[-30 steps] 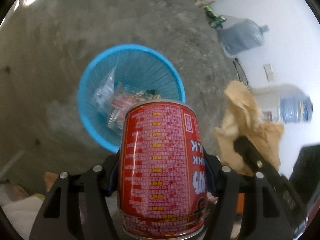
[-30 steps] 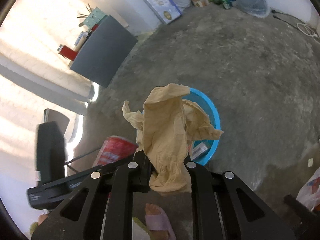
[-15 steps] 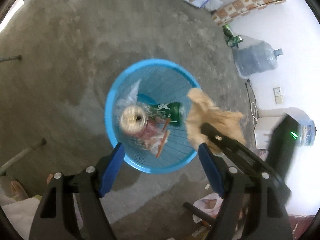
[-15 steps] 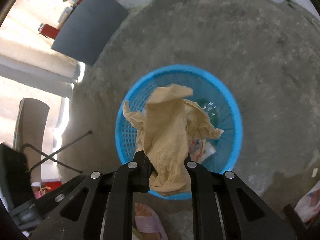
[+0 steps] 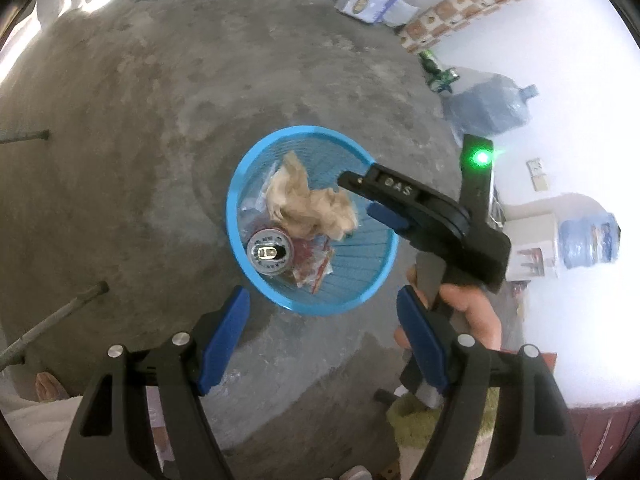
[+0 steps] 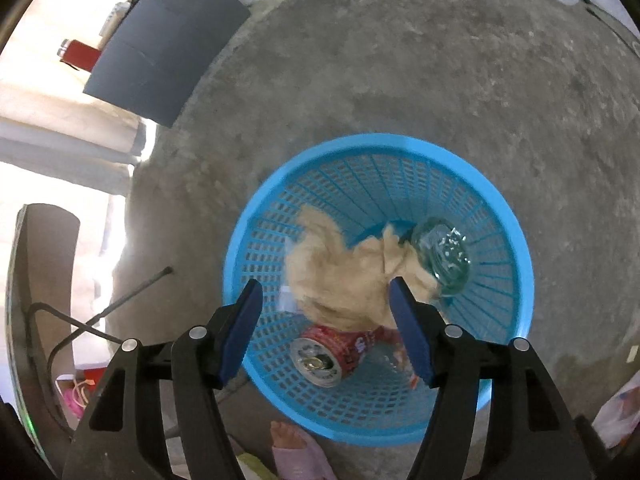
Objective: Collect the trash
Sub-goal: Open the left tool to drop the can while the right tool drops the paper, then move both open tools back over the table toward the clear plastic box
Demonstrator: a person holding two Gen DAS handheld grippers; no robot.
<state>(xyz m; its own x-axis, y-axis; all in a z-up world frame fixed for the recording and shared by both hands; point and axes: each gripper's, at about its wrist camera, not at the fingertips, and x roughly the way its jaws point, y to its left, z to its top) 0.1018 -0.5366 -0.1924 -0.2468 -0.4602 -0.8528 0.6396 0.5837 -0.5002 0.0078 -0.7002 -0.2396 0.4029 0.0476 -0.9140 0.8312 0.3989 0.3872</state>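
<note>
A: Where's the trash?

B: In the blue basket [image 6: 516,248] on the concrete floor [image 6: 400,80]. The tan crumpled paper [image 6: 340,280] looks blurred, so whether it has settled I can't tell. The red can [image 6: 332,354] lies at six o'clock below it, a clear bottle [image 6: 442,258] at three.

A: And the jaws?

B: Left gripper [image 5: 322,344] spread wide, holding nothing; right gripper [image 6: 326,330] likewise, above the basket.
</note>
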